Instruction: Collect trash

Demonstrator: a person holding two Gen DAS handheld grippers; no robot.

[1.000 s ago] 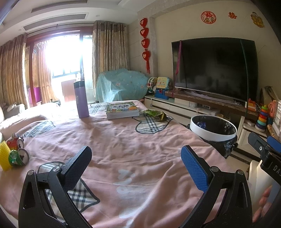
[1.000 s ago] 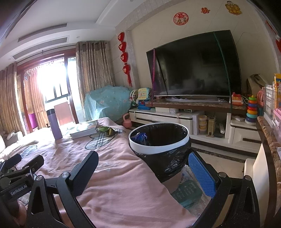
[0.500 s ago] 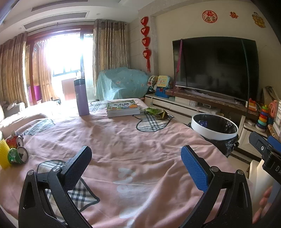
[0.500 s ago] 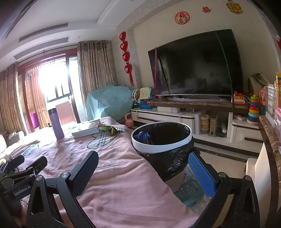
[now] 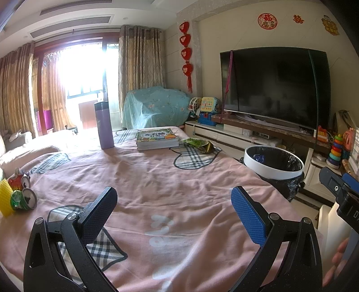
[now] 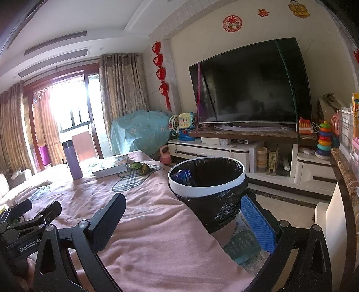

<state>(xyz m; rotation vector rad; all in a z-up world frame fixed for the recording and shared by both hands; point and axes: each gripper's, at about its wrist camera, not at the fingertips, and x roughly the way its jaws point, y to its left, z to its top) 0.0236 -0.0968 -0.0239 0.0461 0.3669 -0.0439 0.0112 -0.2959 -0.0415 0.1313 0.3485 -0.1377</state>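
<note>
Left tool [image 5: 174,203] hangs over the worktop [image 5: 157,179], fingers apart, empty; right tool [image 6: 182,215] likewise gapes beside the bin [image 6: 207,188]; wrapper [image 5: 198,144] lies near books [image 5: 157,138].

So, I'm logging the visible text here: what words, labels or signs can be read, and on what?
"GenRobot.AI": on the left gripper, seen from the right wrist.
"DA", cut off: on the right gripper, seen from the left wrist.
"福": round red wall decal.
"囍": red wall decal.
Book cover: too blurred.
</note>
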